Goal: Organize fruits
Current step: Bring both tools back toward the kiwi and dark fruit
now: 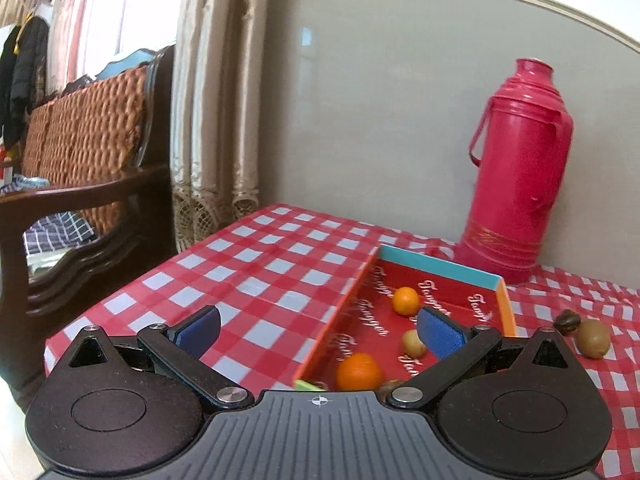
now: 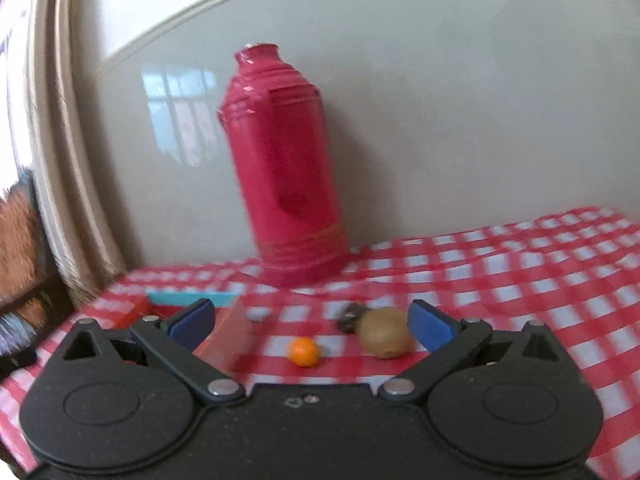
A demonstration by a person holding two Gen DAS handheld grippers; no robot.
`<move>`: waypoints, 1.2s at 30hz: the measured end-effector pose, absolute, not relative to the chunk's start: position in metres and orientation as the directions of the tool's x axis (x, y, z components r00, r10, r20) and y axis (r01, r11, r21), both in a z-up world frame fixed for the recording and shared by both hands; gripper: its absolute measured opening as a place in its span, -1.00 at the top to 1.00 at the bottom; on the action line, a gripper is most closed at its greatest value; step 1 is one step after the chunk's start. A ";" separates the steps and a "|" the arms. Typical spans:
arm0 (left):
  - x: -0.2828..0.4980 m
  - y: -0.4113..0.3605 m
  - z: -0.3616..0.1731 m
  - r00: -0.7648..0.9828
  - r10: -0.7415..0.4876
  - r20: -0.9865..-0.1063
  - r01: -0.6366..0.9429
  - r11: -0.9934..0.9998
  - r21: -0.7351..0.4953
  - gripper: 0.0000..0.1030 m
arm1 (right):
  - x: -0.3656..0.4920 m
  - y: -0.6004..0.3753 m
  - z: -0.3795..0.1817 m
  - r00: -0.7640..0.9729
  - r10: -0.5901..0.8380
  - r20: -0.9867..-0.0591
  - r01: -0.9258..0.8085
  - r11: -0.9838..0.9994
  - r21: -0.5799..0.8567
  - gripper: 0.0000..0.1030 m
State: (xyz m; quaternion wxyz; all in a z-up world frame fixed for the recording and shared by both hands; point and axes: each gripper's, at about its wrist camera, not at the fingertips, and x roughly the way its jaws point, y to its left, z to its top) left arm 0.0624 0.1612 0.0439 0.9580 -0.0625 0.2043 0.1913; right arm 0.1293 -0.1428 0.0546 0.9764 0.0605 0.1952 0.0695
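Sorting partway: tray point(image 1: 460, 270) holds three fruits; kiwi point(image 2: 385, 333) and orange point(image 2: 304, 351) remain on desk point(image 2: 520, 280); both hand-held grippers point(image 1: 319, 330) point(image 2: 312, 326) wide open, empty.

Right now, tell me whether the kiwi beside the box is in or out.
Out: the kiwi lies on the checked cloth, outside the box.

my left hand-held gripper point(image 1: 320, 334), black-bodied with two blue-padded fingers, has its jaws spread wide and nothing pressed between the pads. its left blue pad point(image 1: 199, 330) and right blue pad point(image 1: 440, 332) stand far apart, and it tilts gently downward. my right hand-held gripper point(image 2: 312, 326), of the same black build, also has its jaws fully apart, blue pads point(image 2: 195, 320) bare, gripping nothing, angled slightly down. its view is blurred.
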 end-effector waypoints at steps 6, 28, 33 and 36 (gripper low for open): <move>0.070 0.130 0.045 0.858 0.310 -0.409 -0.345 0.938 -0.015 -1.00 | 0.123 -0.163 0.058 0.923 0.125 -0.363 -0.086 0.989 0.120 -0.89; 0.107 0.017 0.045 0.902 0.137 -0.409 -0.131 0.990 0.042 -1.00 | 0.112 -0.237 0.053 0.935 -0.011 -0.356 0.042 0.996 0.082 -0.89; 0.116 -0.002 0.044 0.909 0.090 -0.408 -0.090 0.996 0.018 -1.00 | 0.112 -0.250 0.050 0.933 -0.041 -0.356 0.073 0.995 0.074 -0.89; 0.123 -0.018 0.042 0.909 0.064 -0.413 -0.062 0.998 0.020 -1.00 | 0.113 -0.262 0.046 0.929 -0.070 -0.362 0.105 0.992 0.075 -0.89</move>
